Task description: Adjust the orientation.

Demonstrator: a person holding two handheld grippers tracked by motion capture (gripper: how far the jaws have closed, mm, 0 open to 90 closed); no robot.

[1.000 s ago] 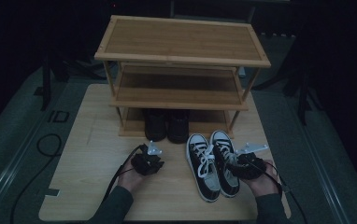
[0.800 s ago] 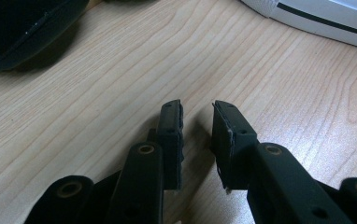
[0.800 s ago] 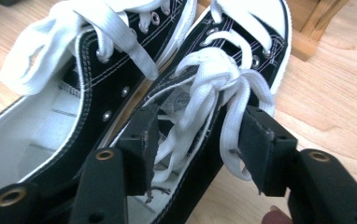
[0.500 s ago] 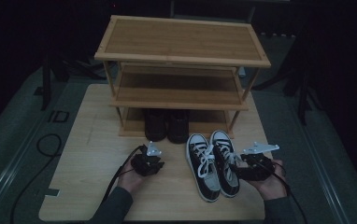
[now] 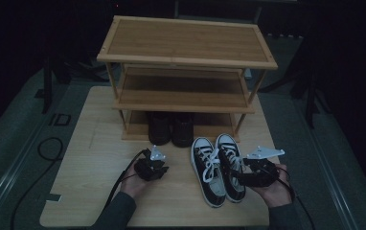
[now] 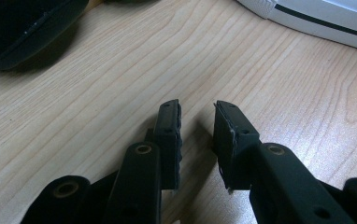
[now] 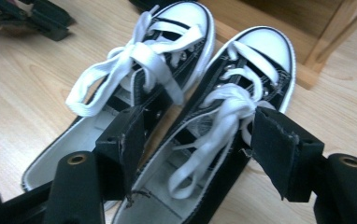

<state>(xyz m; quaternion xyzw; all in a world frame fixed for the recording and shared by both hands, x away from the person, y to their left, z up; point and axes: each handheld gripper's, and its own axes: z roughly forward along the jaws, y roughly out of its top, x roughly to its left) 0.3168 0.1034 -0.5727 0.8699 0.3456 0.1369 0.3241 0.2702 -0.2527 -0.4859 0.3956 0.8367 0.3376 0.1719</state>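
A pair of black-and-white sneakers [image 5: 218,167] stands side by side on the wooden table [image 5: 95,158], toes toward the bamboo shoe rack [image 5: 186,45]. My right gripper [image 5: 242,175] hovers at their heel end. In the right gripper view its jaws have just been opening and now stand wide apart [image 7: 200,119] over the right sneaker [image 7: 260,60]. One pad is above the gap beside the left sneaker [image 7: 167,42]. Neither pad presses on anything. My left gripper [image 5: 153,164] rests low on the bare table left of the sneakers, jaws slightly apart [image 6: 197,109] and empty.
A pair of dark shoes [image 5: 171,127] sits on the rack's bottom shelf; one of them [image 6: 22,28] lies ahead of the left gripper. The rack's middle and top shelves are bare. Cables trail off the table's left side. Dark floor surrounds the table.
The right gripper has drawn back a little to the right and upward from the right sneaker, and its jaws have spread. The left gripper has stayed put.
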